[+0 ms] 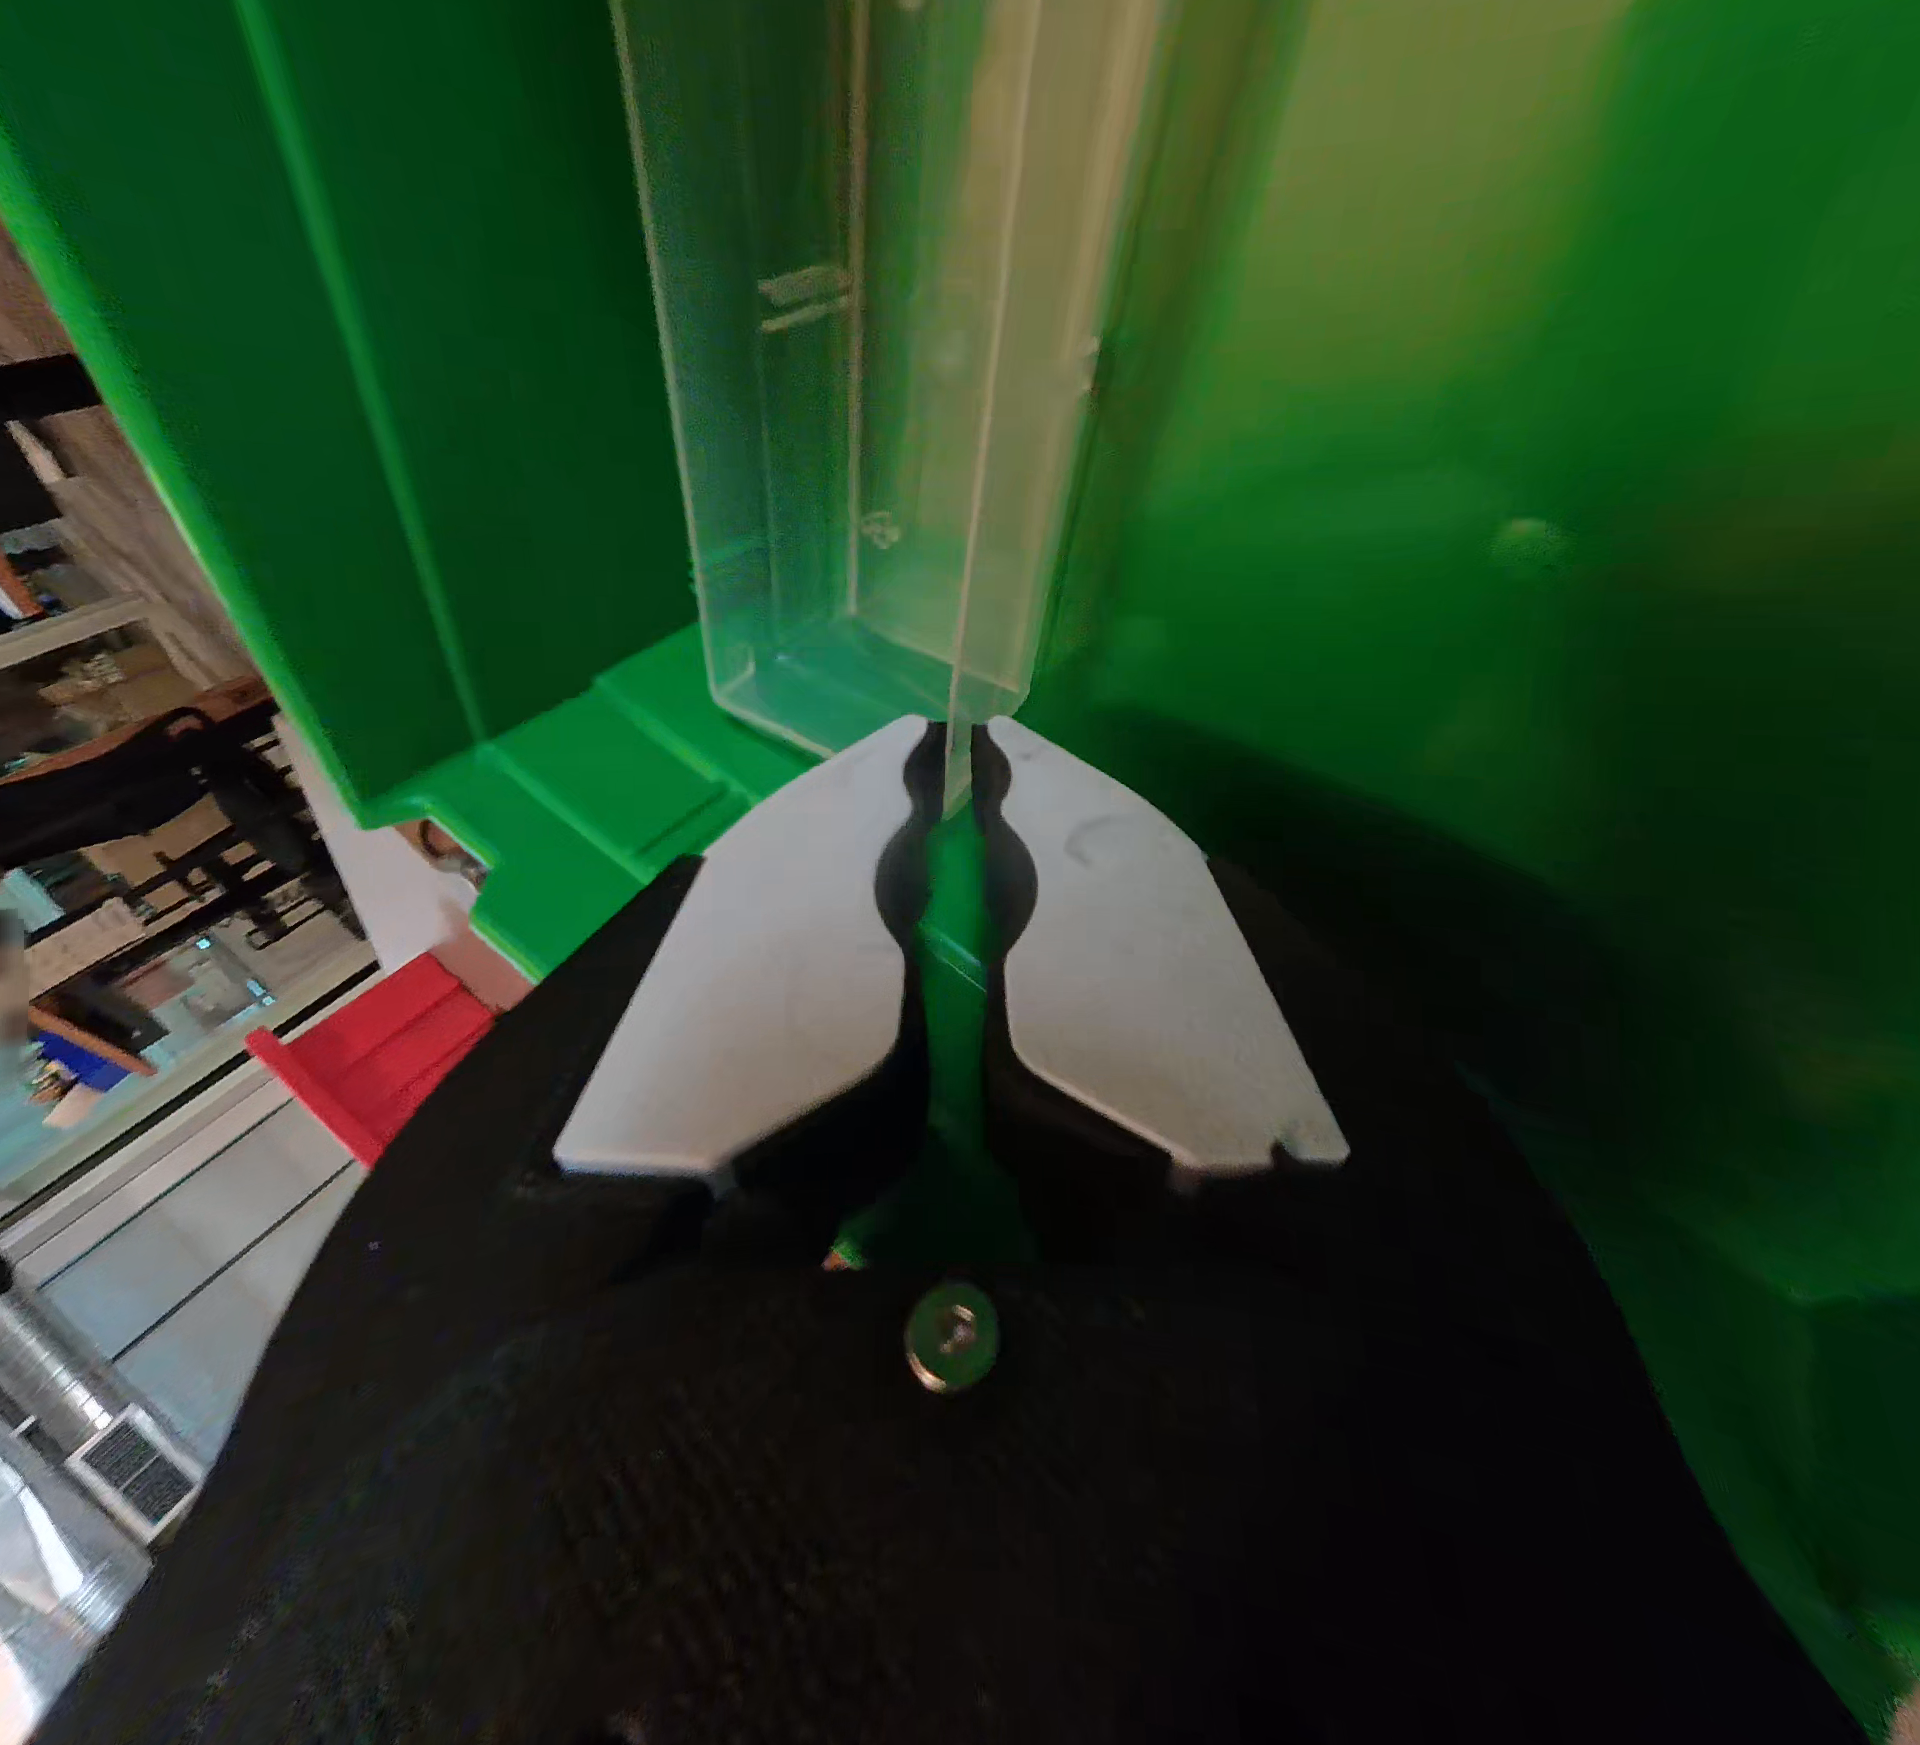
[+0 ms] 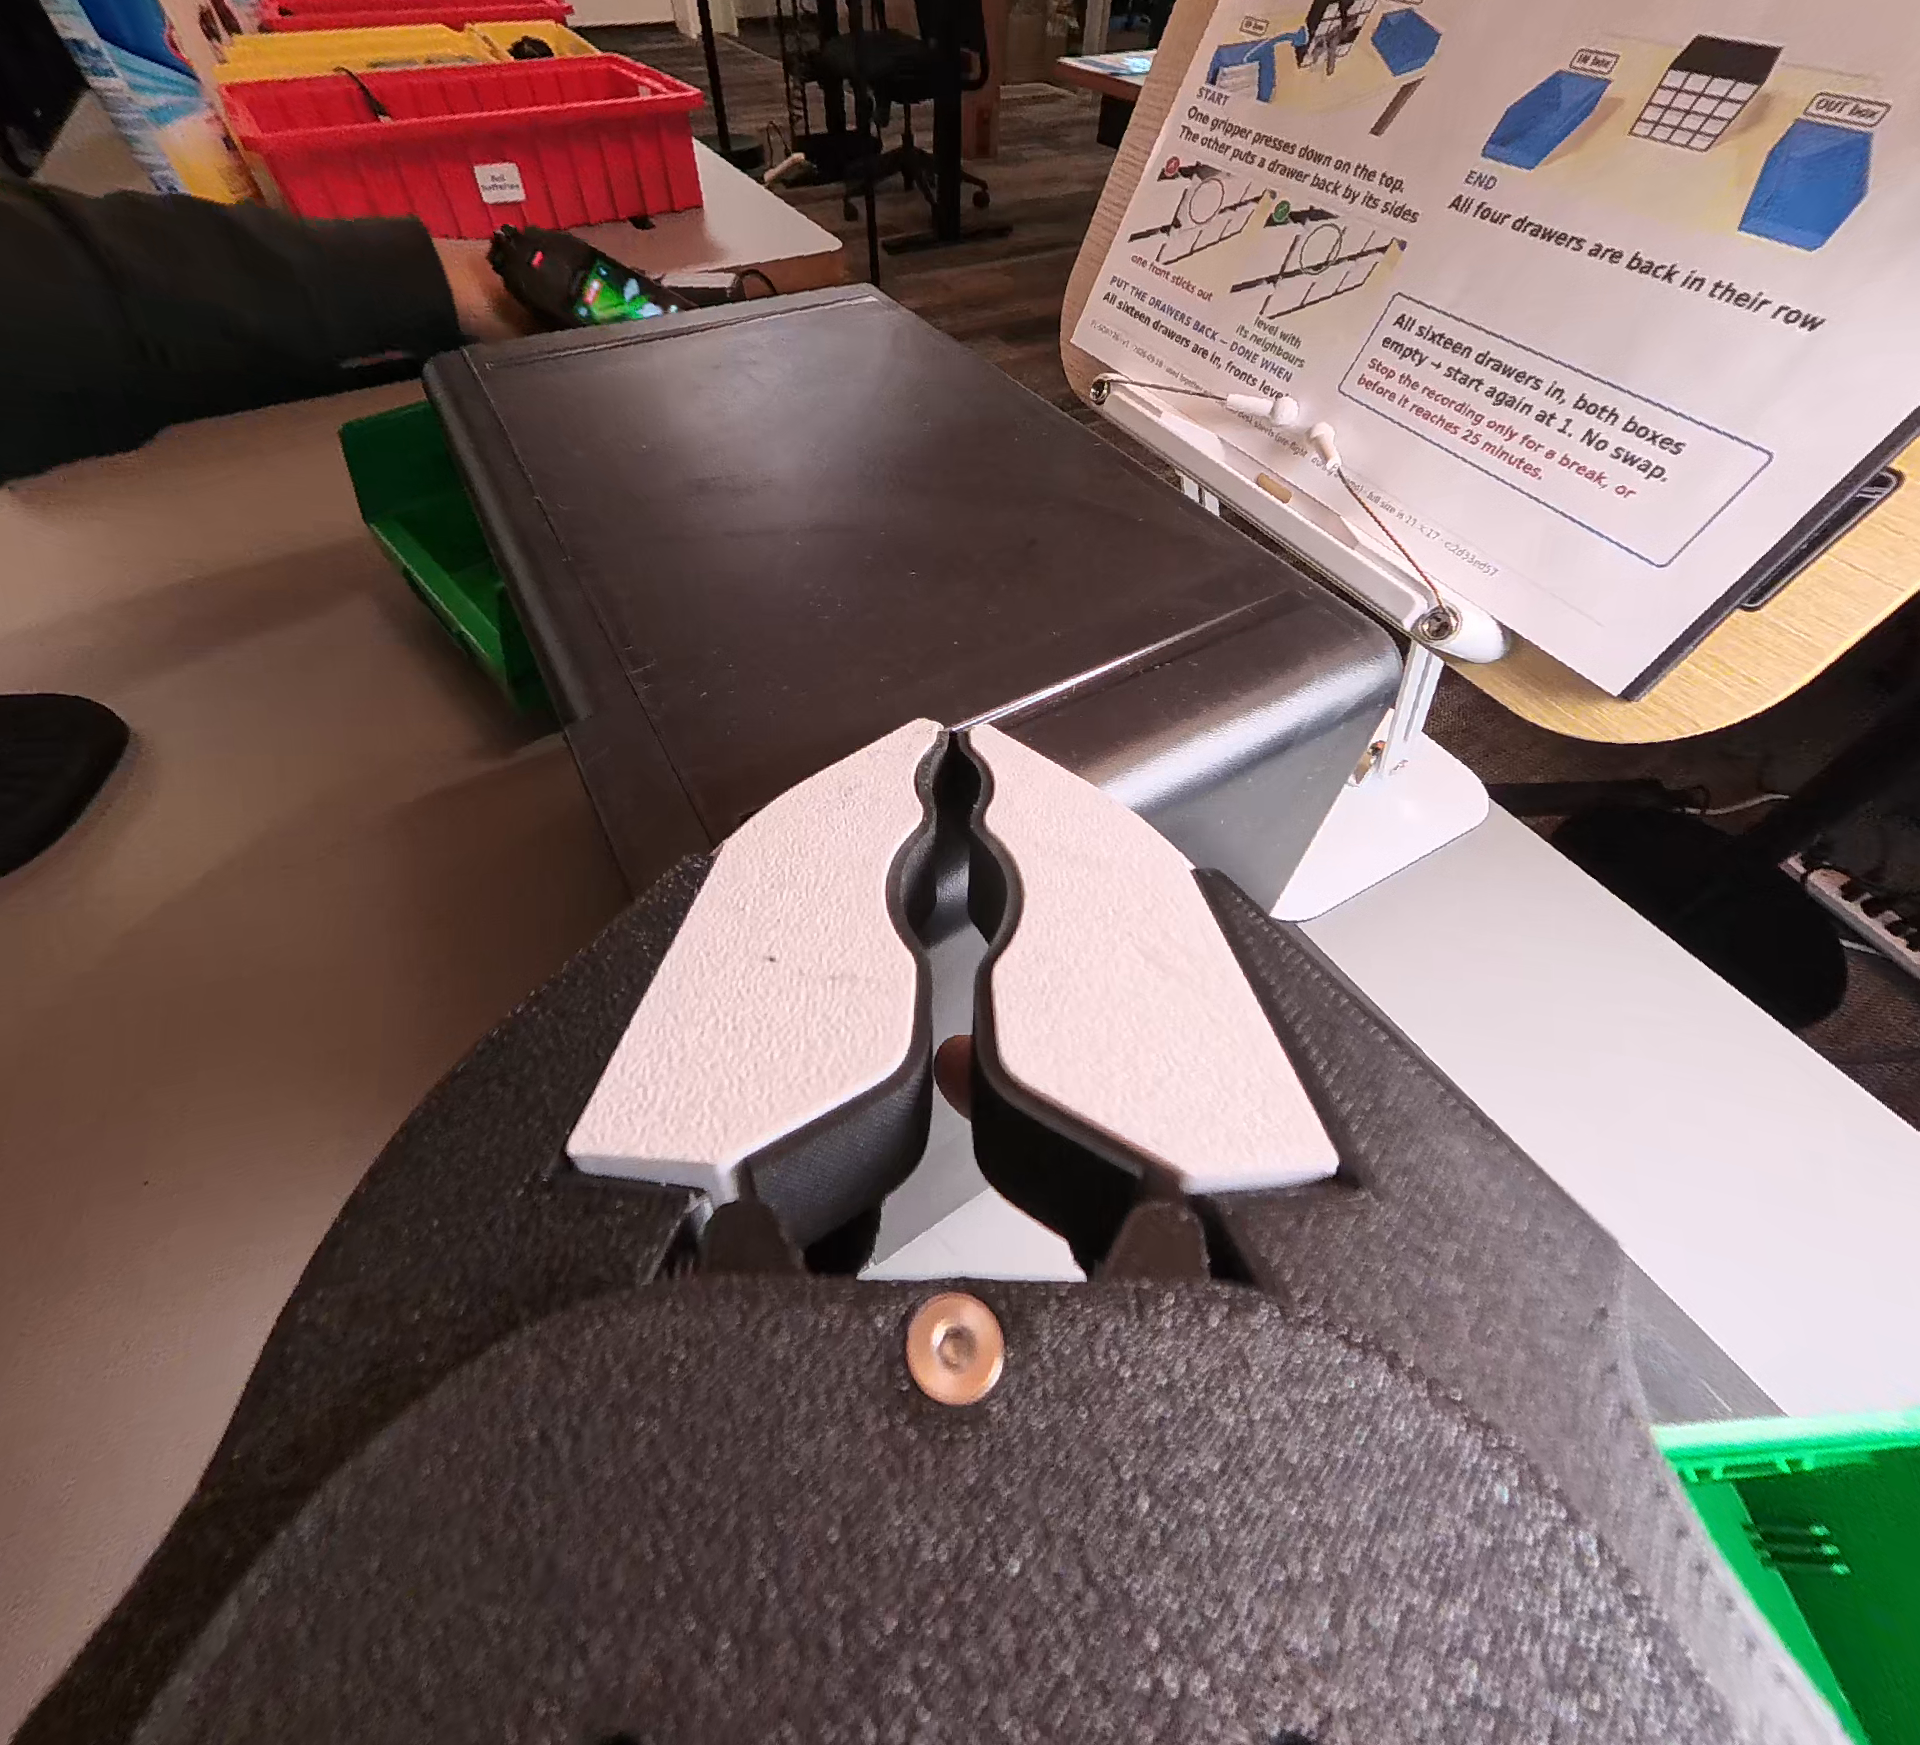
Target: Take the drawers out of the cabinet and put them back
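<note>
In the left wrist view my left gripper is shut on the thin wall of a clear plastic drawer. It holds the drawer inside a green bin, whose walls fill most of the view. In the right wrist view my right gripper is shut with nothing between its fingers. Its tips rest at the near top edge of the black cabinet, which stands on the table. The cabinet's drawer fronts are hidden from this view.
A green bin sits left of the cabinet, another green bin at the lower right. An instruction board on a white stand stands right of the cabinet. A person's sleeved arm reaches in at the left. Red and yellow bins stand behind.
</note>
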A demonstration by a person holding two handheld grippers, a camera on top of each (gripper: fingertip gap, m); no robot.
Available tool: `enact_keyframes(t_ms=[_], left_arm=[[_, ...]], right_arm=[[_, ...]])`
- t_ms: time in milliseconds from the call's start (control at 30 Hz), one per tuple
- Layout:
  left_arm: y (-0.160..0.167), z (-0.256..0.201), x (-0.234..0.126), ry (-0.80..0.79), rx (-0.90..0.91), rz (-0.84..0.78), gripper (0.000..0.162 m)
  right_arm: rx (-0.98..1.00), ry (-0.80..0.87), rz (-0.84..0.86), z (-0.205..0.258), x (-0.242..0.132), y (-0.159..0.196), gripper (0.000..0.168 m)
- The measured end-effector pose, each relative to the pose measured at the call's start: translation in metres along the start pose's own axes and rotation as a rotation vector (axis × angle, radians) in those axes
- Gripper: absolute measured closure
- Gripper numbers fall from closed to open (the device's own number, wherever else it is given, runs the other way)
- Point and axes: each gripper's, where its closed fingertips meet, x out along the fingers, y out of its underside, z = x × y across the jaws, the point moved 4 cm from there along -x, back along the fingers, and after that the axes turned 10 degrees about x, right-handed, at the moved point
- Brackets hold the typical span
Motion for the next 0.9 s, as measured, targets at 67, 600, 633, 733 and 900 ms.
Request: enact_keyframes(t_ms=[67, 600, 633, 733, 900], left_arm=[[-0.001, -0.012, -0.010, 0.062, 0.002, -0.024, 0.159], [-0.017, -0.090, -0.086, 0.406, 0.081, -0.372, 0.127], [-0.015, -0.093, -0.085, 0.405, 0.101, -0.371, 0.126], [-0.010, -0.098, -0.077, 0.372, 0.150, -0.365, 0.125], [-0.008, -0.102, -0.062, 0.233, 0.249, -0.283, 0.138]], right_arm=[[-0.002, 0.002, 0.001, 0.000, 0.000, 0.000, 0.168], [-0.007, 0.020, 0.006, 0.001, 0.000, 0.000, 0.168], [-0.007, 0.018, 0.004, 0.001, 0.000, 0.000, 0.168], [-0.002, 0.009, 0.000, 0.000, 0.000, 0.000, 0.168], [0.002, 0.004, -0.002, 0.000, 0.000, 0.000, 0.168]])
